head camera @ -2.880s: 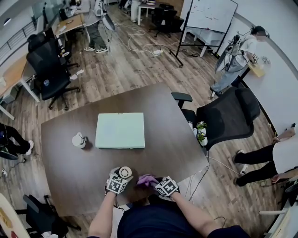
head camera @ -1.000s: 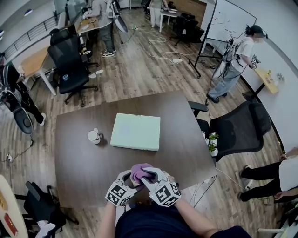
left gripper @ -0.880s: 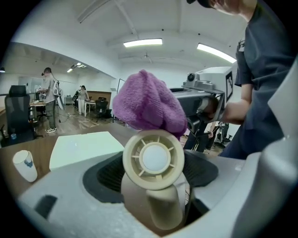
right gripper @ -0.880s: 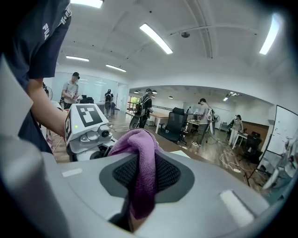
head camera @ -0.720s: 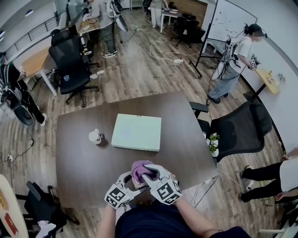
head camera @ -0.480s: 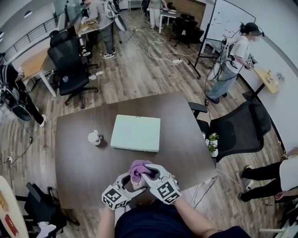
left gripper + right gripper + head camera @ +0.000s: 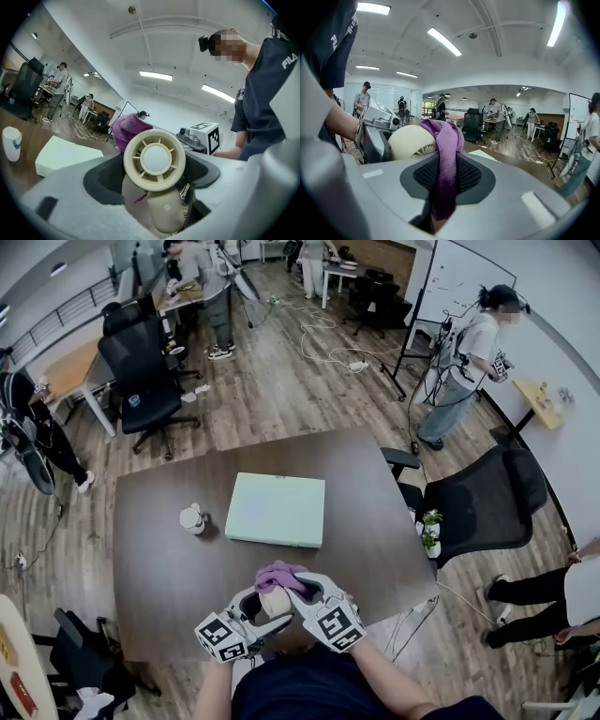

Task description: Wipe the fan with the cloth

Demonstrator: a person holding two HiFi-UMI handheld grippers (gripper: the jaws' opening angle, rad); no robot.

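A small cream hand-held fan [image 7: 275,601] is held up over the table's near edge. My left gripper [image 7: 255,607] is shut on its handle [image 7: 165,213], and its round grille [image 7: 154,159] faces that gripper's camera. A purple cloth [image 7: 278,574] lies against the far side of the fan's head. My right gripper [image 7: 292,592] is shut on the cloth. In the right gripper view the cloth [image 7: 445,159] hangs out between the jaws and drapes over the fan [image 7: 410,143]. The left gripper [image 7: 377,126] is just behind it.
On the brown table [image 7: 159,559] lie a flat pale green box [image 7: 276,509] and a small white cup [image 7: 192,518]. A black office chair [image 7: 478,498] and a little potted plant [image 7: 427,531] stand at the table's right. Several people stand farther off in the room.
My left gripper has risen and rolled, so the fan's round head shows beneath the cloth instead of being covered. The right gripper has stayed where it was, with the cloth in it.
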